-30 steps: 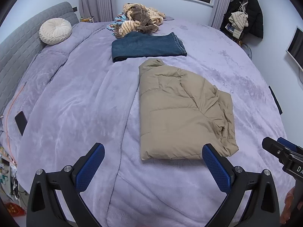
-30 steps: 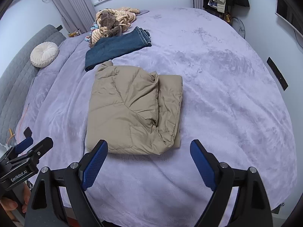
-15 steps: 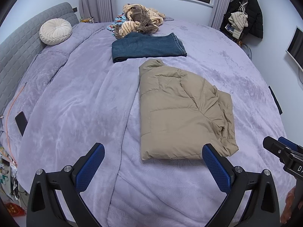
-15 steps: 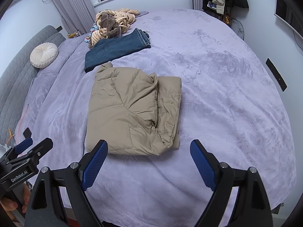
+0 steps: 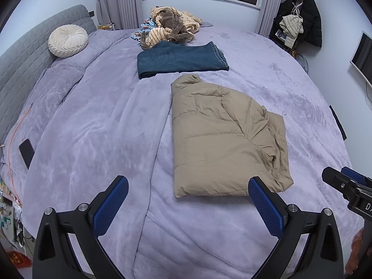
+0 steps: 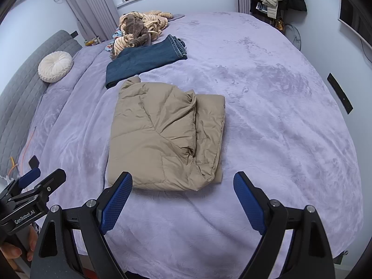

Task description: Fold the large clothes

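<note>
A tan puffer jacket (image 5: 223, 137) (image 6: 162, 134) lies folded into a rough rectangle on the lilac bedspread (image 5: 93, 139) (image 6: 279, 116). Beyond it rest folded blue jeans (image 5: 181, 59) (image 6: 144, 60). My left gripper (image 5: 188, 195) hovers open above the near edge of the bed, the jacket's near hem just ahead of its blue pads (image 5: 265, 207). My right gripper (image 6: 183, 193) is open too, nothing between its fingers, with the jacket's near edge just beyond its left pad (image 6: 116, 202). Each gripper shows at the edge of the other's view.
A heap of striped and brown clothes (image 5: 167, 28) (image 6: 139, 30) sits at the far side by the window. A round cream cushion (image 5: 67, 40) leans on the grey headboard (image 5: 21, 58). A phone (image 5: 26, 153) and an orange cable lie at the left edge. Coats (image 5: 300, 18) hang at right.
</note>
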A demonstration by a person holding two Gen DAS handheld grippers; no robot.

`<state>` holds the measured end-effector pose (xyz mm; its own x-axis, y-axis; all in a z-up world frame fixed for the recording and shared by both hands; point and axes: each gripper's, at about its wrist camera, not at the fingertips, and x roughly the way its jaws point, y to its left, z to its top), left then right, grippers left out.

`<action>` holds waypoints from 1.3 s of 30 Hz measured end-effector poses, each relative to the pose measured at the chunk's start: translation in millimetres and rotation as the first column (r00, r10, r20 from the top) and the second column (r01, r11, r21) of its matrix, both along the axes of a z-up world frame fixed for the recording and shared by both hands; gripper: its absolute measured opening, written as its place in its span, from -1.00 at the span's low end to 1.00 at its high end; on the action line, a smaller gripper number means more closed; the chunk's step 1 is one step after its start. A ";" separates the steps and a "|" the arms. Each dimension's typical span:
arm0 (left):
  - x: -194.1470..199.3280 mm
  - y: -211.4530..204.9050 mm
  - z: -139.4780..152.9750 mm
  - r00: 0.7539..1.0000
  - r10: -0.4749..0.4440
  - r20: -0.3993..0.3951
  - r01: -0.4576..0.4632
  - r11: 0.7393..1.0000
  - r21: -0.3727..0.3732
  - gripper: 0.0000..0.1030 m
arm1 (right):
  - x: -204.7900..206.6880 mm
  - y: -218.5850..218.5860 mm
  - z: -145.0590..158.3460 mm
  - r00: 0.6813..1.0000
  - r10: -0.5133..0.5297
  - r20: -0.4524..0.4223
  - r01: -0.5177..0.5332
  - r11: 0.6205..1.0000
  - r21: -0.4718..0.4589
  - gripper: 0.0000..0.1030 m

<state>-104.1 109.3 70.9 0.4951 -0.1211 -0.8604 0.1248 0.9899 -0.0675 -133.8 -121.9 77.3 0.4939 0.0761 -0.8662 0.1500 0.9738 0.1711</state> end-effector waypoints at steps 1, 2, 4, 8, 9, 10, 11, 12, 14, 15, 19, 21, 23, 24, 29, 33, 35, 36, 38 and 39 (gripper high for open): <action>-0.2 -0.1 0.0 1.000 0.001 0.000 -0.001 1.000 0.001 1.00 | -0.3 0.4 -0.1 1.000 -0.001 0.000 0.001 1.000 0.001 0.76; -0.3 -0.1 -0.1 1.000 0.002 0.000 -0.002 1.000 0.001 1.00 | -0.2 0.8 -0.3 1.000 0.000 0.000 0.000 1.000 0.000 0.76; -0.1 -0.1 -0.3 1.000 0.001 0.000 -0.001 1.000 0.000 1.00 | -0.6 0.6 0.2 1.000 0.000 0.001 0.000 1.000 -0.001 0.76; 0.4 2.8 2.2 1.000 0.009 0.004 -0.009 1.000 -0.001 1.00 | -0.7 1.6 -0.3 1.000 -0.001 0.000 0.001 1.000 0.000 0.76; 0.0 3.2 2.6 1.000 0.011 0.005 -0.011 1.000 -0.001 1.00 | -0.8 1.7 -0.2 1.000 -0.001 0.000 0.001 1.000 0.000 0.76; -0.2 3.5 3.0 1.000 0.011 0.005 -0.011 1.000 -0.001 1.00 | -0.8 1.6 0.0 1.000 -0.001 0.000 0.001 1.000 0.000 0.76; -0.3 3.6 3.3 1.000 0.012 0.006 -0.012 1.000 -0.001 1.00 | -0.9 1.9 -0.2 1.000 -0.001 0.001 0.001 1.000 0.000 0.76; -0.2 3.8 3.5 1.000 0.012 0.006 -0.012 1.000 -0.001 1.00 | -0.9 2.1 -0.1 1.000 0.000 0.001 0.000 1.000 0.000 0.76; 0.0 4.1 3.1 1.000 0.012 0.006 -0.012 1.000 -0.001 1.00 | -1.3 2.2 0.4 1.000 0.000 0.002 0.000 1.000 -0.001 0.76; -0.3 3.9 2.6 1.000 0.012 0.005 -0.012 1.000 -0.003 1.00 | -1.5 2.7 0.1 1.000 0.000 0.002 0.000 1.000 0.000 0.76; -0.1 4.0 2.2 1.000 0.010 0.005 -0.010 1.000 -0.003 1.00 | -2.0 3.8 0.7 1.000 0.000 0.001 0.000 1.000 0.000 0.76; 0.9 4.8 3.0 1.000 0.012 0.004 -0.012 1.000 -0.004 1.00 | -2.6 4.9 0.6 1.000 -0.001 0.002 0.002 1.000 -0.001 0.76; -0.2 5.5 2.9 1.000 0.014 0.003 -0.014 1.000 -0.006 1.00 | -2.8 5.1 1.0 1.000 -0.002 0.003 0.002 1.000 -0.002 0.76; -1.0 5.5 2.7 1.000 0.013 0.002 -0.013 1.000 -0.008 1.00 | -3.1 5.7 0.6 1.000 -0.003 0.002 0.003 1.000 -0.003 0.76; -1.5 6.7 3.7 1.000 0.016 0.003 -0.016 1.000 -0.008 1.00 | -2.9 7.0 1.3 1.000 -0.003 0.003 0.003 1.000 -0.002 0.76; -2.2 6.3 3.3 1.000 0.017 0.004 -0.017 1.000 -0.007 1.00 | -3.2 7.5 1.3 1.000 -0.003 0.003 0.003 1.000 -0.003 0.76; -2.4 6.3 3.2 1.000 0.018 0.004 -0.018 1.000 -0.008 1.00 | -3.0 7.4 1.5 1.000 -0.003 0.003 0.003 1.000 -0.005 0.76; -1.6 6.9 3.7 1.000 0.020 0.005 -0.020 1.000 -0.010 1.00 | -3.3 7.8 1.1 1.000 -0.003 0.002 0.003 1.000 -0.004 0.76; -3.7 7.0 4.2 1.000 0.022 0.012 -0.021 1.000 -0.016 1.00 | -3.3 7.8 1.6 1.000 -0.003 0.002 0.003 1.000 -0.005 0.76; -5.2 6.6 4.3 1.000 0.023 0.015 -0.023 1.000 -0.018 1.00 | -3.8 8.4 1.1 1.000 -0.005 0.003 0.005 1.000 -0.004 0.76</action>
<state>-109.3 115.9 75.2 0.5113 -0.1250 -0.8503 0.1034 0.9911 -0.0836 -137.5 -113.5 78.5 0.4966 0.0700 -0.8652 0.1542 0.9738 0.1672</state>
